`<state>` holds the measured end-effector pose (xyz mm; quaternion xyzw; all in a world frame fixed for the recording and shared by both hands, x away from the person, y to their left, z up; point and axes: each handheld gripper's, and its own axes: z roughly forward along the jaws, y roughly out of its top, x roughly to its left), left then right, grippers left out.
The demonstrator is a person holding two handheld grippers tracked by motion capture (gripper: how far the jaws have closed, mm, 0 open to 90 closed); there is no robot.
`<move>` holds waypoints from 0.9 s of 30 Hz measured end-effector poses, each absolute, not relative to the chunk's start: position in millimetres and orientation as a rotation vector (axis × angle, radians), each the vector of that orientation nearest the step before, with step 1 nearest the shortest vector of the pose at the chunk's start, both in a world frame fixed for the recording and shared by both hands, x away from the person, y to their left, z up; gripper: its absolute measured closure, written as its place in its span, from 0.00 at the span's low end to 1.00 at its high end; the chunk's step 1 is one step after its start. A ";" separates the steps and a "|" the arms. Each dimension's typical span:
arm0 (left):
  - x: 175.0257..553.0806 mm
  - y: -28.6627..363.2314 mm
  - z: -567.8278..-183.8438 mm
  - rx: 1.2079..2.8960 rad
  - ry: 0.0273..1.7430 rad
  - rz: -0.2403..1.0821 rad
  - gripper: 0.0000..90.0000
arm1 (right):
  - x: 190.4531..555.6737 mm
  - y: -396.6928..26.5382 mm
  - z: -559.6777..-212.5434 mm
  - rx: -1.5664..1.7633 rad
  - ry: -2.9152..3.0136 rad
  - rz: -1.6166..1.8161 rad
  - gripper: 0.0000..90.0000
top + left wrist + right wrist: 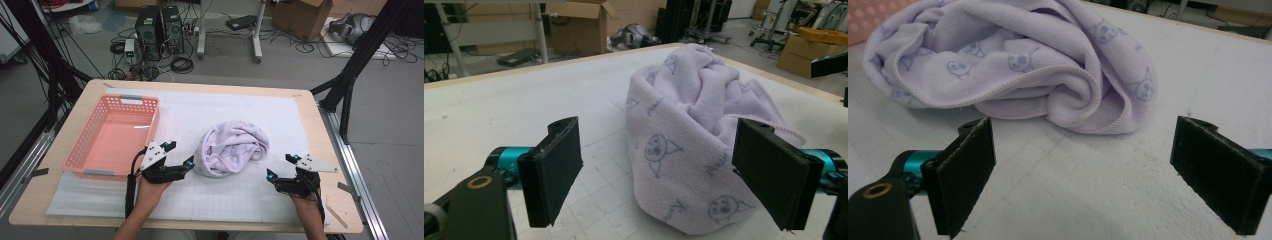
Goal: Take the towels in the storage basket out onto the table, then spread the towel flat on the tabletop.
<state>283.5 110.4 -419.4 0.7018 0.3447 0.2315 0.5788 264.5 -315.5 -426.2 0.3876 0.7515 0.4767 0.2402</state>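
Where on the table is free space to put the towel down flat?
The widest bare patch is the white mat behind the towel, toward the far edge. Another runs between the towel and the right gripper. It is crowded on the left, where the left gripper sits between the pink basket and the towel.

High view overhead; both gripper views close, sharing towel.

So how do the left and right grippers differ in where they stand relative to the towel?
The left gripper sits right at the towel's edge, beside the pink basket; the right gripper stands clearly apart from the towel, with bare mat between. In the left gripper view the towel reaches between the jaws; in the right gripper view it lies beyond them. Both are open and hold nothing.
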 end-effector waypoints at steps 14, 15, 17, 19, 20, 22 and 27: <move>283.5 109.9 -421.2 1.646 0.810 0.506 0.22 | 265.6 -315.1 -425.6 1.057 2.059 1.314 0.10; 284.3 109.7 -421.6 1.649 0.812 0.499 0.21 | 265.4 -314.9 -426.1 1.060 2.067 1.309 0.10; 285.1 108.5 -422.7 1.649 0.815 0.486 0.21 | 265.4 -315.2 -426.8 1.052 2.070 1.304 0.10; 285.9 107.3 -423.5 1.657 0.819 0.483 0.21 | 265.4 -315.6 -426.9 1.056 2.068 1.299 0.10; 286.3 106.7 -424.2 1.662 0.821 0.478 0.21 | 265.9 -315.4 -427.1 1.058 2.067 1.296 0.10; 287.7 105.3 -426.1 1.676 0.830 0.469 0.21 | 267.3 -314.3 -427.4 1.045 2.091 1.287 0.10; 288.0 104.7 -429.2 1.701 0.833 0.455 0.21 | 266.9 -305.8 -429.4 0.984 2.153 1.261 0.21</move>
